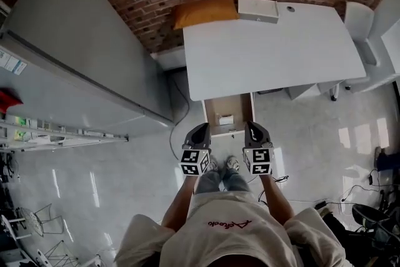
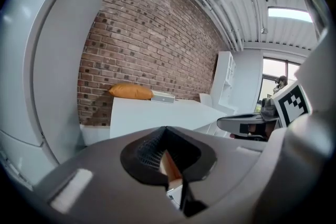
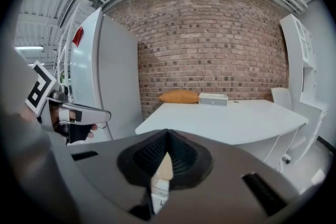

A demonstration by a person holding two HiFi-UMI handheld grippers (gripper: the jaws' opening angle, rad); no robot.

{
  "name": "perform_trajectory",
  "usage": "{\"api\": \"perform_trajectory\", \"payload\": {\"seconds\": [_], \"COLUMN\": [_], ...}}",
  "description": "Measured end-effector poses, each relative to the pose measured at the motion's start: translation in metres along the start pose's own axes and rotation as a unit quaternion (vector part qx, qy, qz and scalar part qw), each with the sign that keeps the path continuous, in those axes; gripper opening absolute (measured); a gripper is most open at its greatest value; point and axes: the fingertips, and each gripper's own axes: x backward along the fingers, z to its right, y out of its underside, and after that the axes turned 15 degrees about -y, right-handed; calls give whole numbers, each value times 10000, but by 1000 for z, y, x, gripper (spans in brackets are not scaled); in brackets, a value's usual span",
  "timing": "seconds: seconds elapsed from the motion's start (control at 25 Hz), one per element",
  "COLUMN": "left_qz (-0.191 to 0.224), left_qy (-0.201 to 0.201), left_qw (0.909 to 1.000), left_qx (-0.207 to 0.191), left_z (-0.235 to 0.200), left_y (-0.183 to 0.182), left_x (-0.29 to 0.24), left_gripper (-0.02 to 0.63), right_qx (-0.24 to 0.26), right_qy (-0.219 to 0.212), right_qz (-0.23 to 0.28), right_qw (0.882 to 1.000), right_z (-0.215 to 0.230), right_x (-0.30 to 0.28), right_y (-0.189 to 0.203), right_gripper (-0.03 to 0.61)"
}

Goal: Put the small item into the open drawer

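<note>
- Holding left tool (image 1: 203,127) and right tool (image 1: 249,125) side by side near open drawer (image 1: 209,114), both pressed together, empty.
- Showing small item (image 1: 225,119) lying inside drawer.

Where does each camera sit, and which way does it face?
Head view: on the person's head, looking down at the open drawer, left gripper, right gripper, arms.
Left gripper view: on the left gripper, facing the white table; shut jaws show.
Right gripper view: on the right gripper, facing that table; shut jaws show.
Shared: both gripper views show the orange cushion.
</note>
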Motion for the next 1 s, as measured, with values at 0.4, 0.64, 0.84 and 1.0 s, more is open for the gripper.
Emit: {"api": "perform_trajectory", "payload": {"seconds": [0.4,0.64,0.84,1.0], "left_qz": [551,854,974,1071], "left_qy": [-7,-67,-152,-204], "left_qw": [9982,9961,9948,9937], "left_qx": [-223,-220,-244,-267], "left_z": [3,1,-8,-13], "left_y": [-72,-104,-119,-130], "left_x": [8,11,14,14], "left_gripper": [8,8,8,8], "right_qx": [372,412,415,440], "right_qy": [86,146,176,217], "right_qz": [377,534,648,741], "right_qw": [9986,9976,9969,9960], "right_z": [6,10,12,16], "right_x": [17,23,23,24], "right_y": [-60,-79,-92,-103], "right_gripper": [12,12,12,12]}}
